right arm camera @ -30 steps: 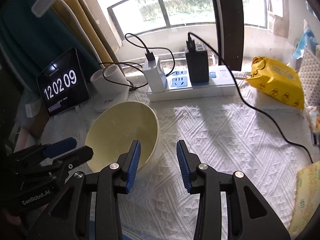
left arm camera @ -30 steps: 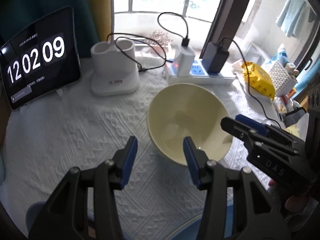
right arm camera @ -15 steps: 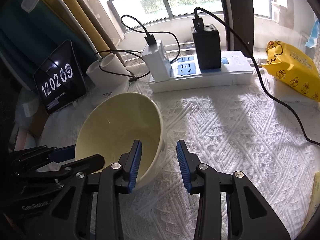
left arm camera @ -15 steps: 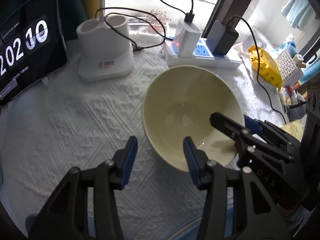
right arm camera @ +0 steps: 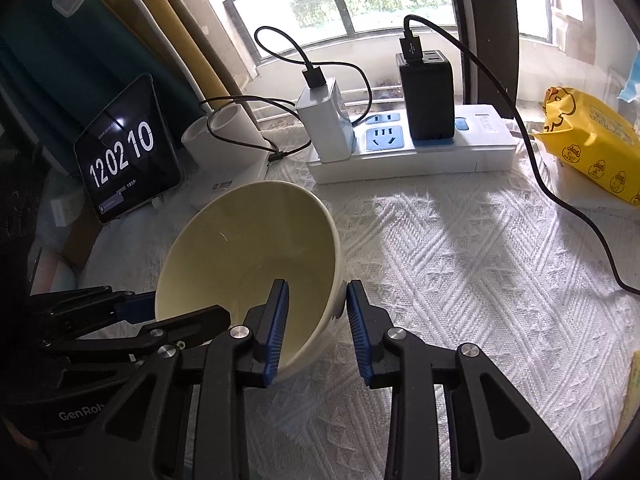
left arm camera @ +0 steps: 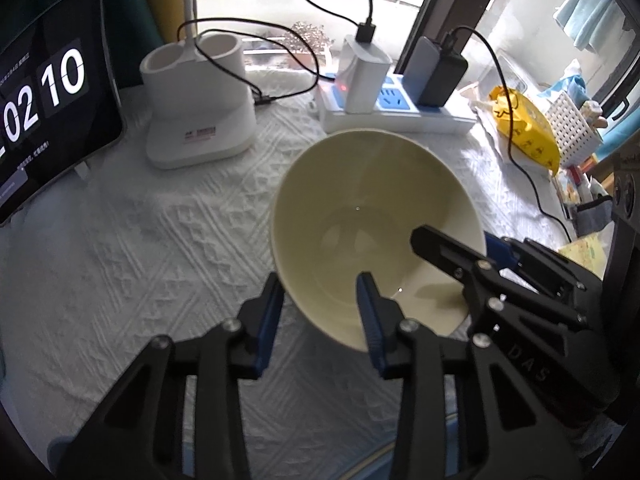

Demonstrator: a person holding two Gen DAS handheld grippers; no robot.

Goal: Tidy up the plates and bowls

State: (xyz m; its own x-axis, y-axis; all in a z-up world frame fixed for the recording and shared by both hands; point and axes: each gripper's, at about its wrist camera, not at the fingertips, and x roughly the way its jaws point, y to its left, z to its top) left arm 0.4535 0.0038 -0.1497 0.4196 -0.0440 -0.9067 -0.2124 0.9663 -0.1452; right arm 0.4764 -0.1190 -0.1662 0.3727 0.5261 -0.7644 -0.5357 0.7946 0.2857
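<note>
Bowl (left arm camera: 360,208) sits on the counter (left arm camera: 160,248), its near rim straddled by our left claw (left arm camera: 320,304) and right claw (right arm camera: 316,304). Both have just been narrowing; we cannot tell whether the pads touch it. Our hands stay hidden.

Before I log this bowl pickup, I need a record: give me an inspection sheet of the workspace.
Surface: white textured cloth over the table.
Job's things: one cream bowl, empty, tilted; no plates seen.
Clutter: clock tablet, white holder, yellow packet.
Tongs: left tongs and right tongs each straddle the bowl's rim, jaws just been closing; contact not clear.
Cables: black leads from two chargers on the power strip; one crosses the cloth.
Surroundings: window behind, teal and yellow curtains.
</note>
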